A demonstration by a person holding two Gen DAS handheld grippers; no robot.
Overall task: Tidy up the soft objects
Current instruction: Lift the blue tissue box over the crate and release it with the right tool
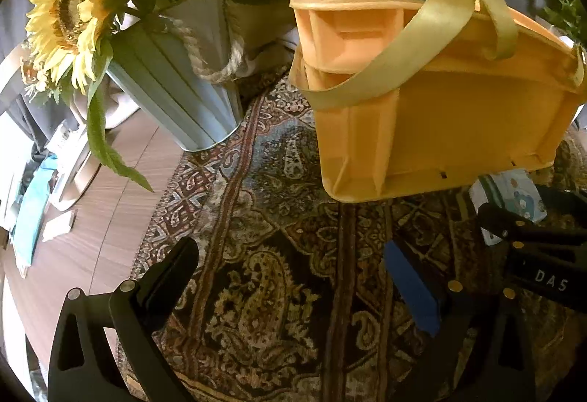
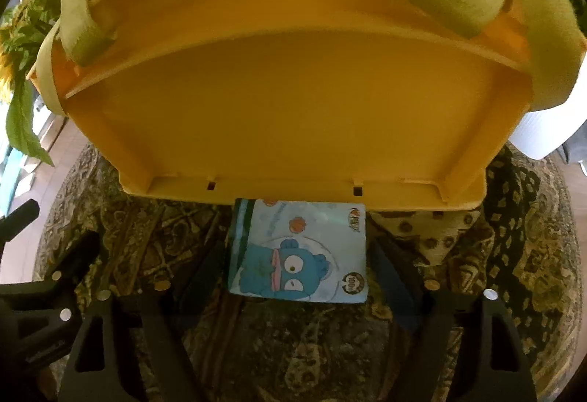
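A yellow plastic caddy (image 1: 433, 130) with pale green straps (image 1: 407, 46) stands on a paisley cloth; in the right wrist view it (image 2: 286, 116) fills the upper half. A soft tissue pack (image 2: 299, 251) with a blue cartoon face lies on the cloth against the caddy's front edge; it also shows in the left wrist view (image 1: 513, 196). My right gripper (image 2: 293, 277) is open, its fingers on either side of the pack, apart from it. My left gripper (image 1: 293, 266) is open and empty over the cloth, left of the caddy.
A metal bucket (image 1: 176, 86) of artificial sunflowers (image 1: 69, 20) stands left of the caddy. The wooden table (image 1: 88, 237) shows past the cloth's left edge, with papers. A white roll (image 2: 543, 130) sits behind the caddy's right corner. The right gripper's body (image 1: 543, 255) shows at the lower right in the left wrist view.
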